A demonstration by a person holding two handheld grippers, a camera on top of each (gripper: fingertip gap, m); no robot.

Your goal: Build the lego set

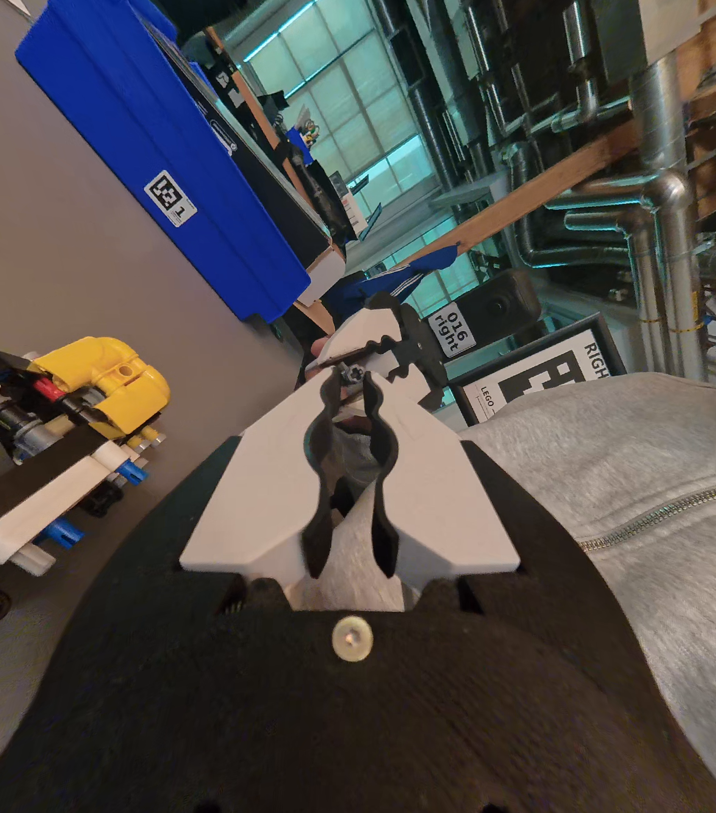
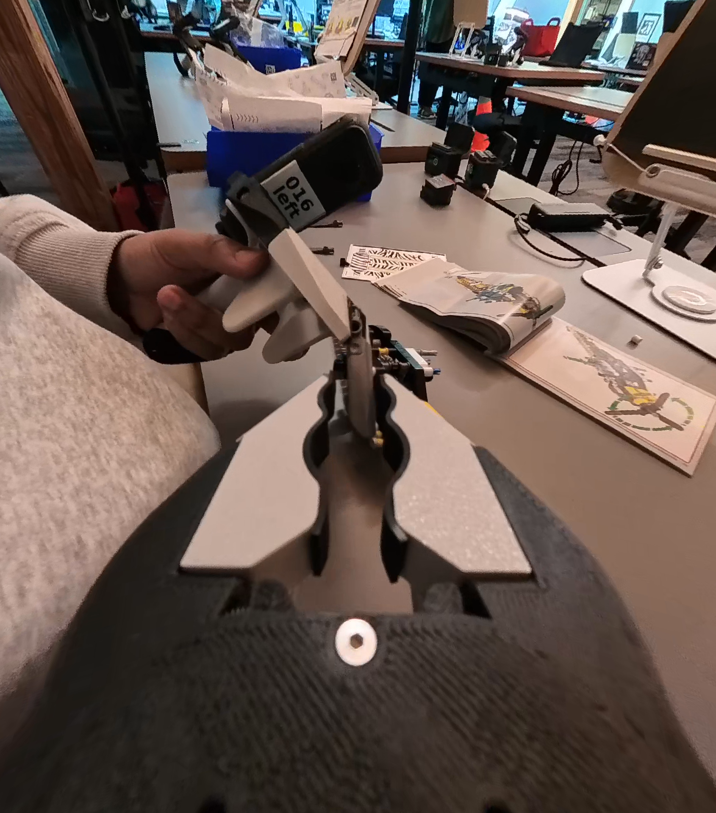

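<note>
A partly built lego model of yellow, black, white and grey parts lies on the grey table at the left; it also shows behind the fingers in the right wrist view. My right gripper is shut on a long grey blade piece and holds it upright above the table. My left gripper is shut on the small grey end of that piece. In the right wrist view it comes in from the upper left. The right gripper's white fingers face mine, tip to tip.
A blue bin stands on the table beyond the model. An open instruction booklet, a sticker sheet, a white tablet stand and black chargers lie to the right. The person's grey sweater is close on the left. The grippers are tip to tip, or close to it.
</note>
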